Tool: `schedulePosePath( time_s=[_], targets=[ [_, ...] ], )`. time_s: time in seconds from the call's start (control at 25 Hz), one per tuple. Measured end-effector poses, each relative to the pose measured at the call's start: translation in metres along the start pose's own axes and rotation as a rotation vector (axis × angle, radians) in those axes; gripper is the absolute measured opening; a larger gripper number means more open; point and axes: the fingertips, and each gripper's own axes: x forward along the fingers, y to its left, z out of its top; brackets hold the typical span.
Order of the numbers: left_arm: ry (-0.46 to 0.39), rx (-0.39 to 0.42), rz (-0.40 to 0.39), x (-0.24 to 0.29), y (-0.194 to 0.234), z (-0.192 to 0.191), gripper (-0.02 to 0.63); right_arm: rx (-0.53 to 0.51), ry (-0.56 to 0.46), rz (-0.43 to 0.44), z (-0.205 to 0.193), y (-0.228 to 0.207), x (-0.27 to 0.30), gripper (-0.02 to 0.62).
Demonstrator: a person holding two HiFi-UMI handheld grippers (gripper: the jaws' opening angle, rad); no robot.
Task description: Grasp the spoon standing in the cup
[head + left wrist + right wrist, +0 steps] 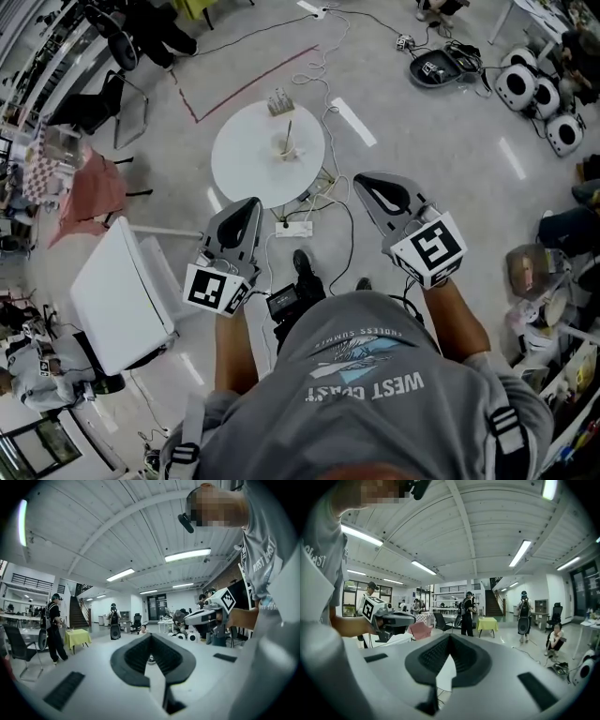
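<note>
In the head view a pale cup (286, 148) stands on a small round white table (246, 159), and a spoon (289, 132) rises upright out of it. Both grippers are held in the air well short of the table, pointing towards it. My left gripper (252, 202) is shut with nothing in it, its tips meeting in its own view (150, 636). My right gripper (360, 179) is likewise shut and holds nothing (449, 636). Each gripper view shows the other gripper from the side: the right gripper (206, 616), the left gripper (391, 618). Neither gripper view shows the cup.
A small box-like object (279, 101) sits at the table's far edge. Cables and a power strip (294, 229) lie on the floor under the table's near side. A white rectangular tabletop (120, 292) stands at the left and a pink-draped chair (89, 192) beyond it. People stand farther off in the hall.
</note>
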Motion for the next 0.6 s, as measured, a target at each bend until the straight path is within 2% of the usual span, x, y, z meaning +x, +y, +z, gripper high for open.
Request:
schedulePosePath(
  time_s=[0.24,0.44,0.6],
  targets=[
    [0.000,-0.001,-0.106,0.028,0.045,-0.008,-0.003,0.014,0.025,-0.101,0.011,-0.012,0.032,0.002],
    [-0.036,0.002,-0.183,0.052,0.088,-0.002,-0.003,0.009,0.037,-0.182,0.024,-0.017,0.060,0.002],
    [-0.051,0.001,-0.236,0.064,0.107,-0.004,-0.003,0.015,0.045,-0.219,0.027,-0.016,0.080,0.002]
  ],
)
